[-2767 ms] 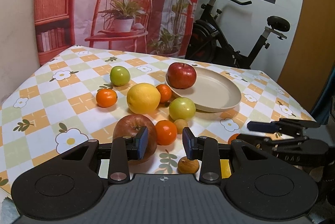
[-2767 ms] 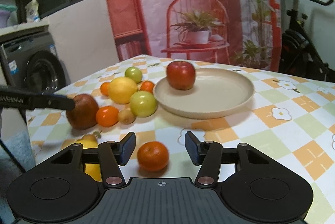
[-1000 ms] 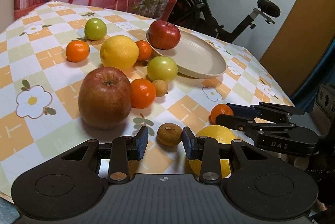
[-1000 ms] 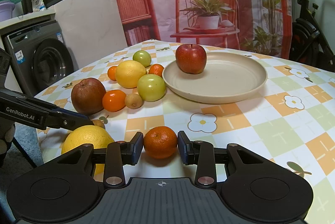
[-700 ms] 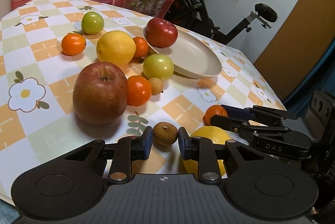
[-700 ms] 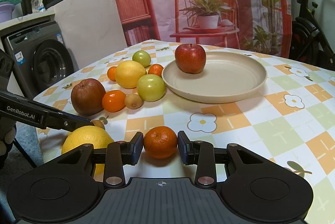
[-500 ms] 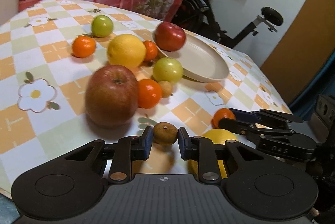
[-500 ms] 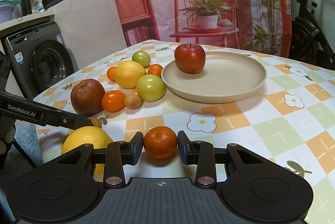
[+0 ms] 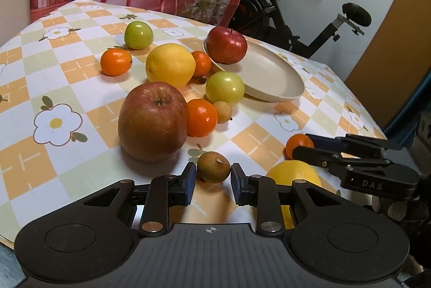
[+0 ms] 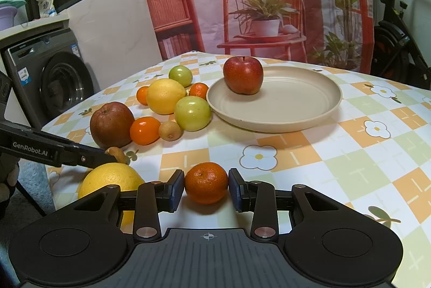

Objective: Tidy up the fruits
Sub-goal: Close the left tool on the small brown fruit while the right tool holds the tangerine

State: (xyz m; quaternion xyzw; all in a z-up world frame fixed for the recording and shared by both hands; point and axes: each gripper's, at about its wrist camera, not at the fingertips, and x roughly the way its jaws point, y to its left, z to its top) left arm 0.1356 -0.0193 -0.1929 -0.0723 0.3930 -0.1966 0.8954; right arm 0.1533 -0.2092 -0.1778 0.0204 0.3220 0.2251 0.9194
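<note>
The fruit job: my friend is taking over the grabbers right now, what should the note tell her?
Left gripper: shut on the small brown fruit, at the table's near edge.
Right gripper: shut on a mandarin, down by the tablecloth.
Plate: holds only the red apple.
Loose beside the plate: big brownish apple, two yellow citrus, two green fruits, three mandarins, another small brown fruit.
Done: one apple plated, two fruits gripped.
Left, probably: carry both gripped fruits to the plate, then the rest.
</note>
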